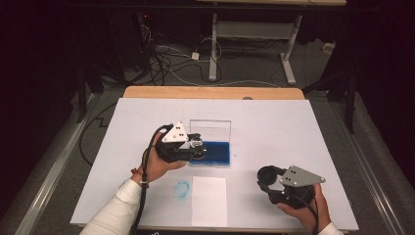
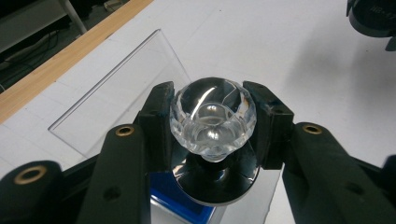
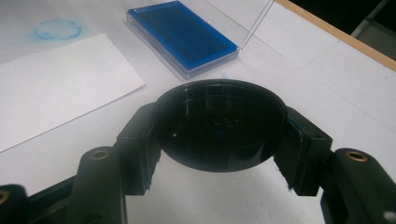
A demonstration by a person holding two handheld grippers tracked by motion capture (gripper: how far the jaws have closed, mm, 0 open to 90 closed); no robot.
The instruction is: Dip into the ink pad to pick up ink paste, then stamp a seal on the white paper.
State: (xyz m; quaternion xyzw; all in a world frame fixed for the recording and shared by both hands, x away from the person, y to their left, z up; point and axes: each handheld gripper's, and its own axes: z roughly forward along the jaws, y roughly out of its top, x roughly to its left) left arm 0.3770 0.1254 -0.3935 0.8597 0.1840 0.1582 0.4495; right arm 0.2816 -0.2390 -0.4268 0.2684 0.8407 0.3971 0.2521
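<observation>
Left tool (image 2: 212, 122): pinching faceted clear knob of a stamp (image 2: 213, 119) between both pads, black round base below the knob; held just above the near edge of the blue ink pad (image 1: 210, 152).
Right tool (image 3: 219, 135): clamped on a black round cap (image 3: 219, 123), hollow side facing the camera; seen low at the table's (image 1: 274, 122) right front, well apart from the left tool (image 1: 193, 147).
Ink pad: in a clear case, lid upright at the far side, mid-table.
White paper sheet (image 1: 209, 200): flat near the front edge, just before the ink pad.
Blue ring print (image 1: 182, 189): on the table, just left of the sheet.
</observation>
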